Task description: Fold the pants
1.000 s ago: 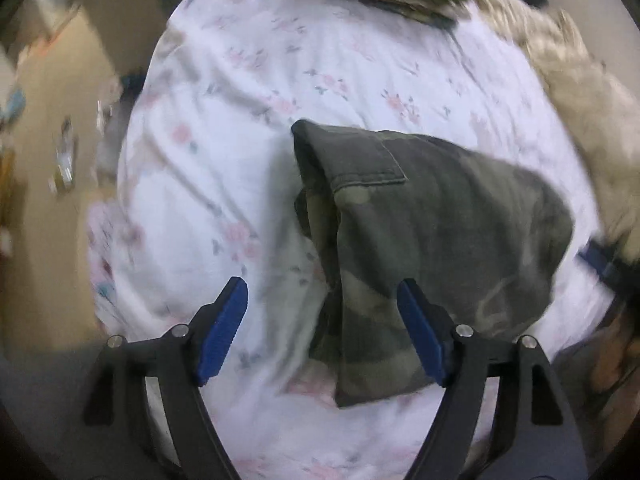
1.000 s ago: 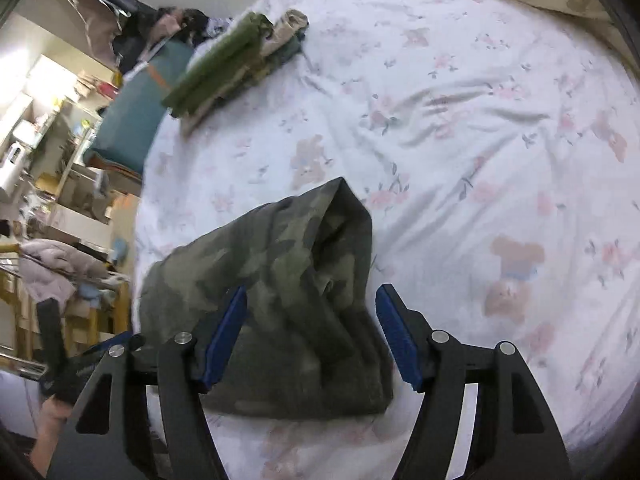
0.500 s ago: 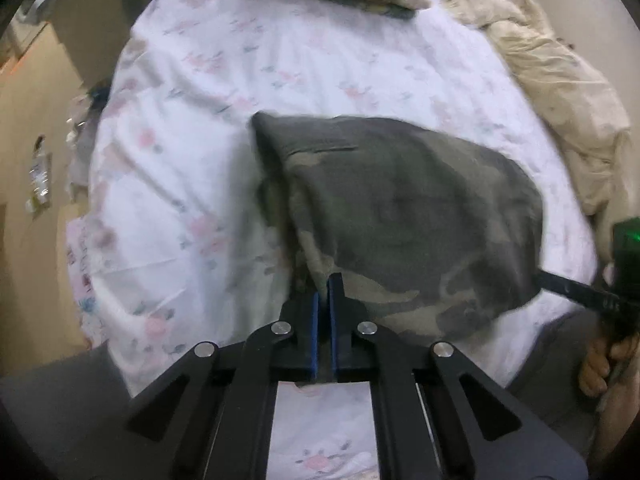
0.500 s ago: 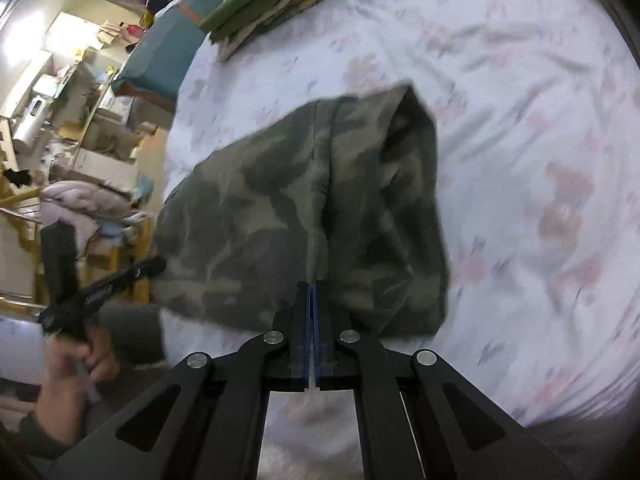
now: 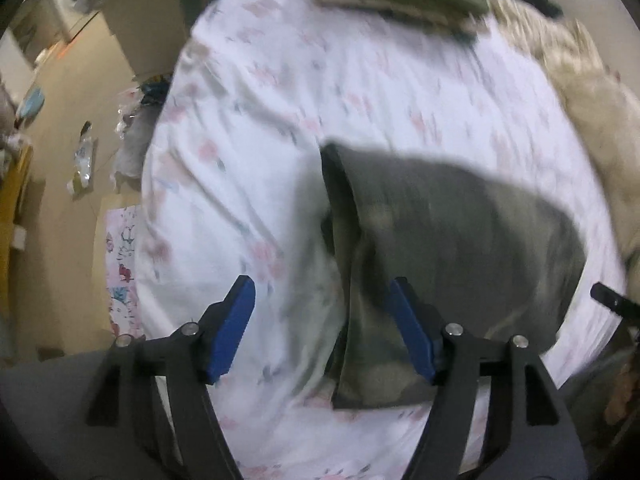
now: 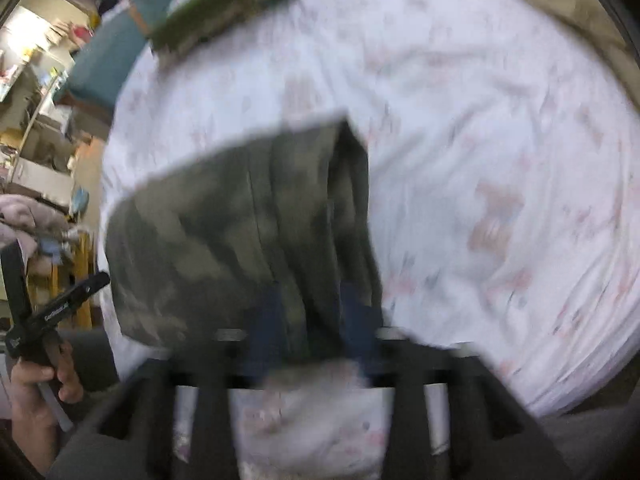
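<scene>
Pants folded near bed edge; left gripper, right gripper just opened, empty.

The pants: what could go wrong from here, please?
1. The pants lie close to the near edge of the bed, so a pull toward the person could slide them off.
2. The right gripper has just been opening with cloth between its fingers; the cloth may snag and undo the fold.

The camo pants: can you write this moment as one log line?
camo pants: folded on bed sheet | left gripper: open, empty | right gripper: opening, pants between fingers
</scene>
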Demonstrator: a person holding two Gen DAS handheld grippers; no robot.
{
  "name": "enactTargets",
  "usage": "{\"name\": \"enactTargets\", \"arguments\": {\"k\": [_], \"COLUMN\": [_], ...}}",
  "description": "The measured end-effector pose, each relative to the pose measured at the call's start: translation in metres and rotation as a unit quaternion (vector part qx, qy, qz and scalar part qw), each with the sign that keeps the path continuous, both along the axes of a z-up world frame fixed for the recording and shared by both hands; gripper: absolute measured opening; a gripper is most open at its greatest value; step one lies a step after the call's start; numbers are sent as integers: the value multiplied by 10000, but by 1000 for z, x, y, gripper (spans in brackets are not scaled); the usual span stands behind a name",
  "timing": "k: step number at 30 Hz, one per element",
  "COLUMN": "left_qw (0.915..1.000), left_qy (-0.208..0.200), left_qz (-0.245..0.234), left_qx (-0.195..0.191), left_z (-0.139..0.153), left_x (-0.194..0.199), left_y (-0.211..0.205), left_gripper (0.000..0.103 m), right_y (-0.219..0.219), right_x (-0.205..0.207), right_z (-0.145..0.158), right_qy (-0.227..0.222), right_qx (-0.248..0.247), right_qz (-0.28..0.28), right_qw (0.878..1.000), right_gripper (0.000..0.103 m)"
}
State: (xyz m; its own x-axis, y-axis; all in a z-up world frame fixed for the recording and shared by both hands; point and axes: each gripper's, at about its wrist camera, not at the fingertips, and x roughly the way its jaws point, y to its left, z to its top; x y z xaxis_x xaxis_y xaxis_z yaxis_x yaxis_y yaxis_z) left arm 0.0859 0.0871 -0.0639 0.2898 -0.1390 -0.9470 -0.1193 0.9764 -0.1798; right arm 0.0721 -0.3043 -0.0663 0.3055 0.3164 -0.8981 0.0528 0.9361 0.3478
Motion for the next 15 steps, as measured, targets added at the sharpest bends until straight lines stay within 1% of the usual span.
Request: {"name": "enactTargets", "arguments": {"k": [1,3,4,7,9,10,11,12,13,14,15], "left_qw": [10000,9996,9994,9985,9972,9965,9957,9943,9926,9913,9928], "left_qy": [-3,66,88,292,494,604,607,544,451,348,293], "left_qz": [79,247,288,343,298,300,359,416,430,363,226], "left_qx": [-39,-106,-174,-314,-470,-490,-608,-823,-1044,-1217,-1141], "left_z": [2,3,3,-12,-33,-42,-46,-49,-50,-51,-49], "left_x": [8,30,39,70,85,89,89,89,89,89,90], "left_y": [3,11,14,15,12,10,9,7,7,4,-1], "left_gripper": [67,67,67,66,66,64,61,54,40,28,10], "right_y": [2,9,14,18,26,32,30,30,30,30,33], "right_x": [10,34,45,87,107,118,118,120,120,117,116], "right_z": [4,13,13,-7,-21,-34,-43,-53,-60,-61,-58], "right_qy": [-79,-268,-269,-1,203,375,534,716,737,686,619], "right_qx": [81,268,311,459,345,236,267,372,469,532,514], "right_qz": [61,260,277,171,209,230,243,261,256,290,366], "right_qw": [9999,9989,9988,9988,9990,9988,9979,9964,9959,9958,9961], "right_gripper": [58,54,54,51,51,51,48,43,29,20,15]}}
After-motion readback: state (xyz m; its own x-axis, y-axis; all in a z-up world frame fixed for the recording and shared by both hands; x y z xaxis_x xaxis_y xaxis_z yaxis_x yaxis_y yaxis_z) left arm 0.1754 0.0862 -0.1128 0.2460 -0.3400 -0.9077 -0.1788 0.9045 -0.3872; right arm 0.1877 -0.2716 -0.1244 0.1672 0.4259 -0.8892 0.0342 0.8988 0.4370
